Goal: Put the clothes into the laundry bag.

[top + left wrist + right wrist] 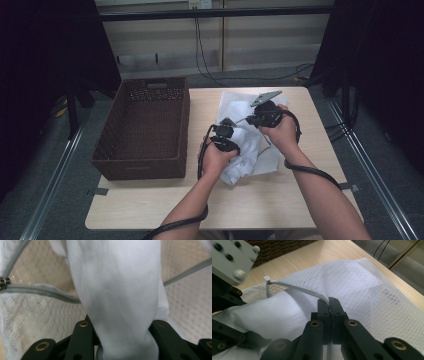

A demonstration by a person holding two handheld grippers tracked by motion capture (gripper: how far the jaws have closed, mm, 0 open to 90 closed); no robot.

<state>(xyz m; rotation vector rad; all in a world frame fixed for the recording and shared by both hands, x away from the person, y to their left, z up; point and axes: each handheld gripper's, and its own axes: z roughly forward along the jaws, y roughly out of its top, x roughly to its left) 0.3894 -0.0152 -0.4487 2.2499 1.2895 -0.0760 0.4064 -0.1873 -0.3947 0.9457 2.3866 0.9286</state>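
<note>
A white mesh laundry bag [269, 159] with a grey zip [37, 288] lies on the wooden table [250, 200], with a white garment [239, 170] bunched in its mouth. My left gripper [235, 142] is low over the bundle, and its jaws squeeze a thick fold of the white garment [117, 290]. My right gripper [252, 120] is just beyond it to the right. Its jaws [329, 304] are shut tight on the zip edge of the mesh bag [367, 290], holding that edge up. The left gripper's grey plate [232, 257] is close by.
A dark brown wicker basket [150, 84] stands on the left half of the table, beside the bag. Bare tabletop runs along the near edge. Black cables [205, 60] hang on the wall behind, and dark drapes flank the table.
</note>
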